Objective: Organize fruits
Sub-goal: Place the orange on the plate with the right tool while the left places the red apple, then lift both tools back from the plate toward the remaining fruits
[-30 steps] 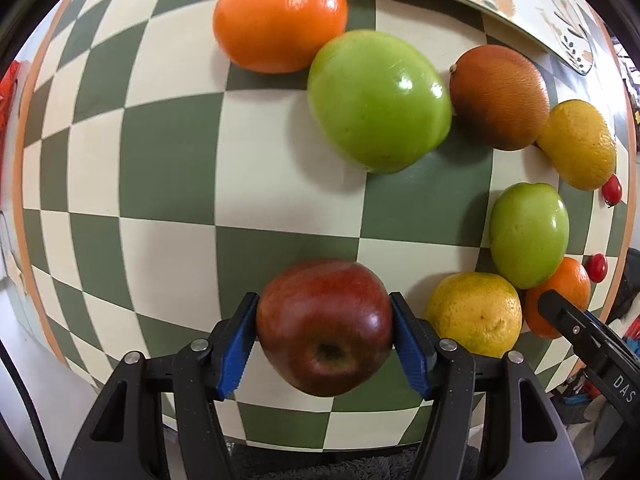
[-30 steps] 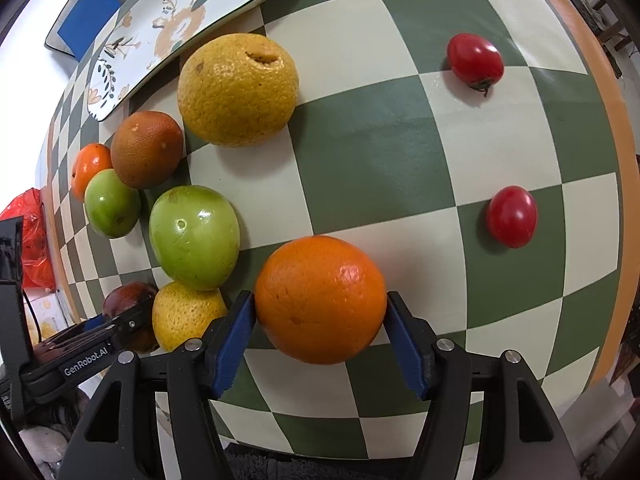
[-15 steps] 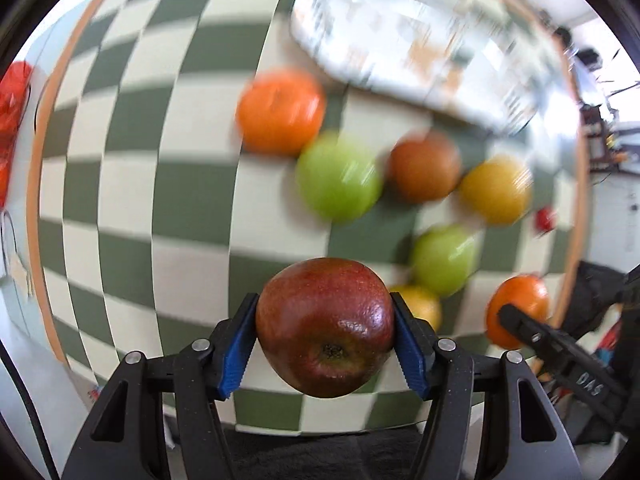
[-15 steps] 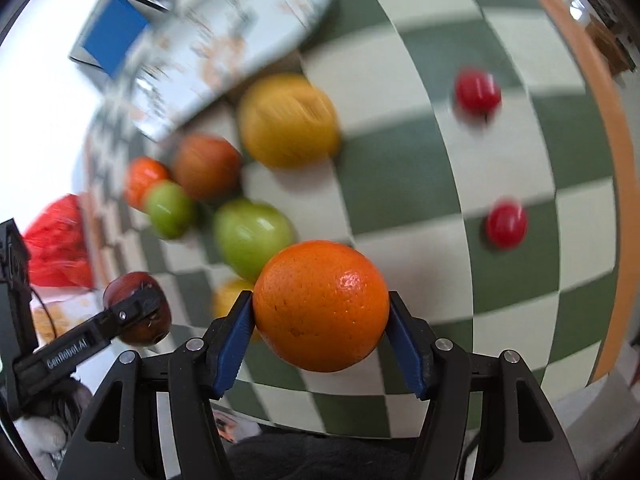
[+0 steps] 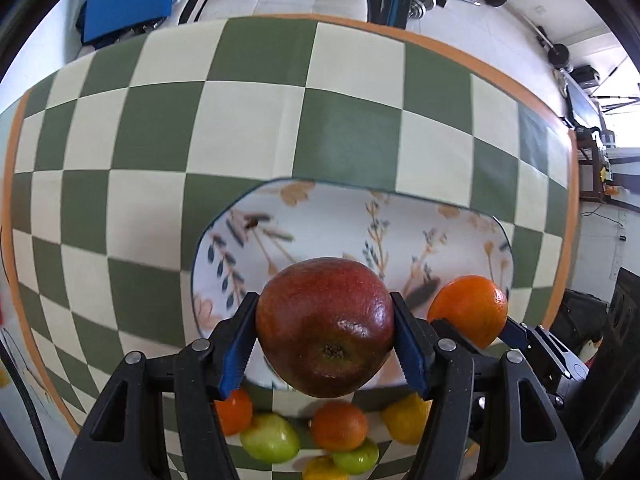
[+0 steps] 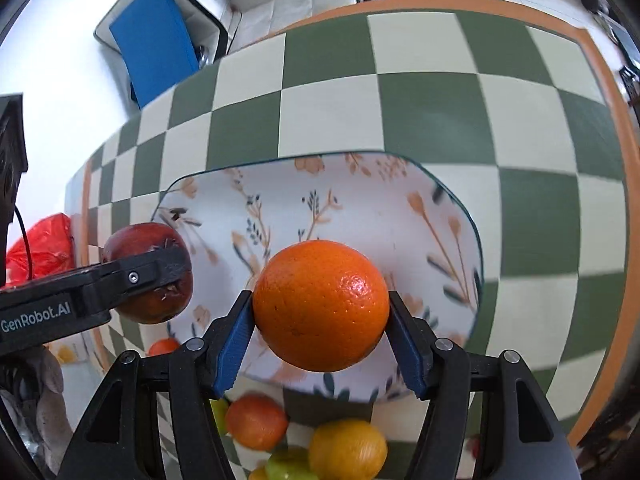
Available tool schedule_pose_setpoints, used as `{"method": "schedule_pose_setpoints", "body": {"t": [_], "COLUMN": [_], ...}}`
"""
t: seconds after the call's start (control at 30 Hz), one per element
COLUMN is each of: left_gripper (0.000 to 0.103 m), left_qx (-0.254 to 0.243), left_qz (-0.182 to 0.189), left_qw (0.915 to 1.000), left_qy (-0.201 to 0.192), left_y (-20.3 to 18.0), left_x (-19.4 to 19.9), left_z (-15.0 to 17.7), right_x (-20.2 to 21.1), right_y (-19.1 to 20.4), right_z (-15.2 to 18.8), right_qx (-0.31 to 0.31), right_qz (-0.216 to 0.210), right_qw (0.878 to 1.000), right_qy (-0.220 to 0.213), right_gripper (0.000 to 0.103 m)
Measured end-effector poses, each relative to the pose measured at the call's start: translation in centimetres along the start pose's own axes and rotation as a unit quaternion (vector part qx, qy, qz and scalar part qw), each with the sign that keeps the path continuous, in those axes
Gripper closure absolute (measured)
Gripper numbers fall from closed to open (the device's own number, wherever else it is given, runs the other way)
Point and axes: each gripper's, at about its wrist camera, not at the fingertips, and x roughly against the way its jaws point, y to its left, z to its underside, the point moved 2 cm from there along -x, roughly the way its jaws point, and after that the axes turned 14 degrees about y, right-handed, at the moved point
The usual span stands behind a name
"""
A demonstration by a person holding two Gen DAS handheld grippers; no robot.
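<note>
My left gripper [image 5: 325, 340] is shut on a dark red apple [image 5: 325, 326], held in the air over the near part of a white floral plate [image 5: 344, 224]. My right gripper [image 6: 321, 338] is shut on an orange [image 6: 321, 306], also held above the plate [image 6: 360, 208]. In the left wrist view the orange [image 5: 468, 310] hangs at the right. From the right wrist, the apple [image 6: 148, 276] shows at the left in the other gripper [image 6: 150, 276]. The plate has nothing on it.
Several fruits lie on the green-and-cream checked table [image 5: 256, 120] near the plate's front edge: an orange-red one [image 5: 339, 426], a green one [image 5: 270, 438], a yellow one [image 6: 347, 450]. Beyond the far table edge stands a blue panel [image 6: 154, 50]. A red bag [image 6: 40, 244] sits left.
Both grippers have lifted their fruits off the table and swung forward over the plate. The remaining fruits now lie below and behind the fingers.
</note>
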Motion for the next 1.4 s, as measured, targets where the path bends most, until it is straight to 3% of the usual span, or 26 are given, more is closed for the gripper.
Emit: {"method": "schedule_pose_setpoints", "body": {"t": [0.13, 0.37, 0.47, 0.53, 0.6, 0.63, 0.77, 1.03, 1.4], "left_gripper": [0.042, 0.042, 0.041, 0.028, 0.022, 0.019, 0.019, 0.019, 0.019], "left_qx": [0.006, 0.007, 0.01, 0.01, 0.008, 0.008, 0.001, -0.001, -0.001], "left_qz": [0.009, -0.011, -0.016, -0.015, -0.016, -0.018, -0.039, -0.097, -0.101], "left_qw": [0.9998, 0.9997, 0.9996, 0.9998, 0.9998, 0.9998, 0.999, 0.9894, 0.9761], "left_qy": [0.014, 0.02, 0.022, 0.013, -0.001, -0.006, -0.021, -0.108, -0.193], "left_y": [0.4, 0.8, 1.0, 1.3, 1.6, 1.7, 2.1, 3.6, 4.5], "left_x": [-0.4, -1.3, -1.5, -1.3, -0.5, -0.2, 0.6, 3.5, 6.8], "left_z": [-1.9, -2.5, -2.5, -2.7, -2.5, -2.4, -1.3, 4.7, 14.3], "right_x": [-1.2, -1.6, -1.5, -1.0, -0.4, -0.2, 1.1, 2.9, 7.3], "right_y": [0.0, 0.0, 0.2, 0.0, -0.2, -0.3, -0.5, 0.0, 1.7], "right_z": [-3.1, -3.8, -3.6, -3.1, -2.4, -2.1, -0.3, 4.5, 12.2], "right_qx": [0.015, 0.025, 0.02, 0.017, 0.011, 0.009, -0.002, -0.014, -0.016], "right_qz": [0.016, 0.013, 0.015, 0.013, 0.014, 0.019, 0.04, 0.097, 0.132], "right_qw": [1.0, 0.999, 0.999, 0.999, 1.0, 1.0, 0.999, 0.994, 0.983], "right_qy": [0.021, 0.039, 0.037, 0.032, 0.024, 0.02, 0.0, -0.05, -0.13], "right_gripper": [0.036, 0.035, 0.025, 0.024, 0.018, 0.012, 0.01, 0.01, 0.01]}}
